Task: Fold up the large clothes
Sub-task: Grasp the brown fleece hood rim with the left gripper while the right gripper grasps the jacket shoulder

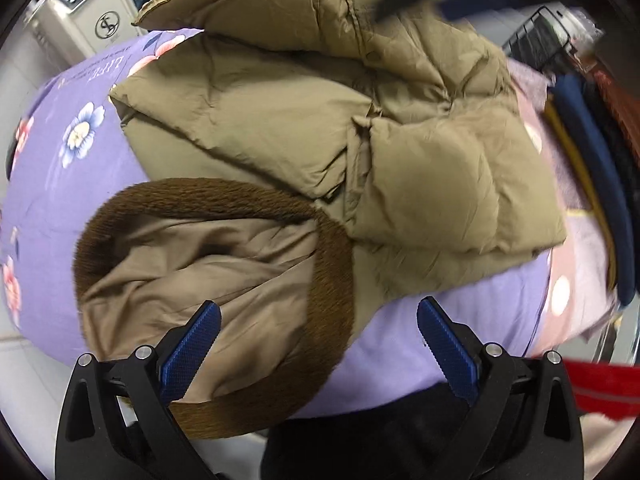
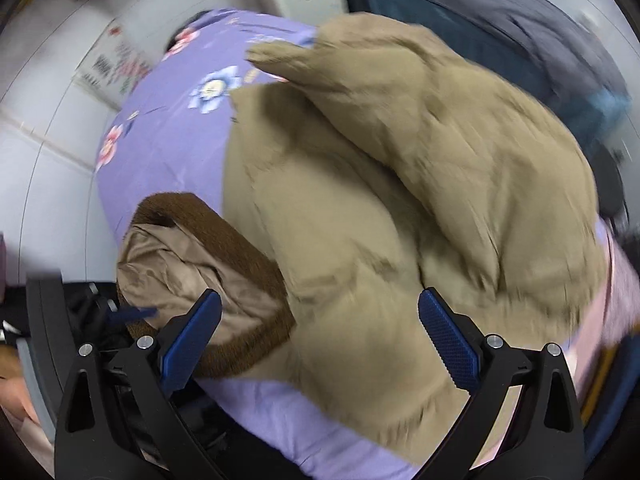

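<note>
Just beyond both open fingers, khaki jacket.

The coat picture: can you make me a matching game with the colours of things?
Things:
1. coat
2. fur trim
3. sheet
4. finger pads

Colours:
A. purple with flowers
B. dark brown
C. blue
D. tan

Pairs: 1-D, 2-B, 3-A, 4-C

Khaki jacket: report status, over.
Both hand-held grippers open, empty. Khaki jacket partly folded on purple floral sheet, fur-trimmed hood spread nearest. Nothing on top.
</note>
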The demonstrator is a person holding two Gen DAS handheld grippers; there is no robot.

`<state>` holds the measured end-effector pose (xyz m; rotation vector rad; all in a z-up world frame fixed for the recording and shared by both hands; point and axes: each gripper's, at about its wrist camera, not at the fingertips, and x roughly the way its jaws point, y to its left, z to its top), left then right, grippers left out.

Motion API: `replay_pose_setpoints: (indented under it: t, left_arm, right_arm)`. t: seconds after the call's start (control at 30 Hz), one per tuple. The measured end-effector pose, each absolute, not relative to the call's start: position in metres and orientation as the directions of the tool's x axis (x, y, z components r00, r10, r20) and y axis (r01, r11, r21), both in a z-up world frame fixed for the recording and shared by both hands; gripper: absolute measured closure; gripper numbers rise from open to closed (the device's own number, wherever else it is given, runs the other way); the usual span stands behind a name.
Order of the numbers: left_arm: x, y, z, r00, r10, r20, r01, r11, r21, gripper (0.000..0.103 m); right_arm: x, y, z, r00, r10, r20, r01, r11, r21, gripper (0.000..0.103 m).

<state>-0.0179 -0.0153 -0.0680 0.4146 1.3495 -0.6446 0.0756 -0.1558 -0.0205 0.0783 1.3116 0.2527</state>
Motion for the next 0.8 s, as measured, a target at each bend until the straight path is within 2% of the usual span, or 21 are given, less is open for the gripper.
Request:
replay_pose_setpoints:
  t: [0.13, 0.23, 0.4, 0.5, 0.53, 0.6, 0.63, 0.7, 0.8]
  left_arm:
    - [-0.023, -0.020, -0.083, 0.092, -0.195, -0.976, 0.604, 0.790, -0.101, 0.006]
    - [-0.029, -0.022, -0.099, 0.081, -0.170, -0.982, 0.594, 0.799, -0.090, 0.006]
    - [-0.047, -0.032, -0.122, 0.067, -0.147, -0.987, 0.638, 0.767, -0.071, 0.006]
    - [-0.054, -0.032, -0.135, 0.148, -0.084, -0.985, 0.650, 0.759, 0.033, 0.006]
    - [-0.054, -0.029, -0.143, 0.167, -0.061, -0.984, 0.645, 0.762, 0.063, 0.006]
    - [-0.054, -0.022, -0.163, 0.164, 0.014, -0.986, 0.651, 0.750, 0.119, 0.006]
    - [-0.055, -0.018, -0.172, 0.152, 0.052, -0.987, 0.665, 0.733, 0.141, 0.006]
    - [-0.061, -0.009, -0.178, 0.151, 0.045, -0.987, 0.700, 0.701, 0.139, 0.006]
    - [-0.073, 0.000, -0.188, 0.189, 0.016, -0.982, 0.750, 0.643, 0.155, 0.007]
  right_arm:
    - [0.150, -0.101, -0.028, 0.232, 0.264, -0.936, -0.292, 0.937, 0.192, 0.006]
    - [0.201, -0.045, -0.049, 0.228, 0.235, -0.945, -0.419, 0.900, 0.122, 0.006]
    - [0.266, 0.040, -0.108, 0.321, -0.021, -0.947, -0.568, 0.795, -0.211, 0.006]
    - [0.282, 0.046, -0.153, 0.329, -0.161, -0.931, -0.588, 0.736, -0.335, 0.007]
    - [0.287, 0.042, -0.172, 0.316, -0.213, -0.925, -0.597, 0.712, -0.368, 0.010]
    - [0.286, 0.032, -0.190, 0.291, -0.250, -0.923, -0.617, 0.688, -0.381, 0.036]
    - [0.284, 0.029, -0.192, 0.304, -0.245, -0.920, -0.623, 0.679, -0.387, 0.040]
    - [0.275, 0.018, -0.185, 0.345, -0.233, -0.909, -0.613, 0.678, -0.406, 0.066]
    - [0.273, -0.008, -0.159, 0.354, -0.154, -0.923, -0.540, 0.772, -0.335, 0.088]
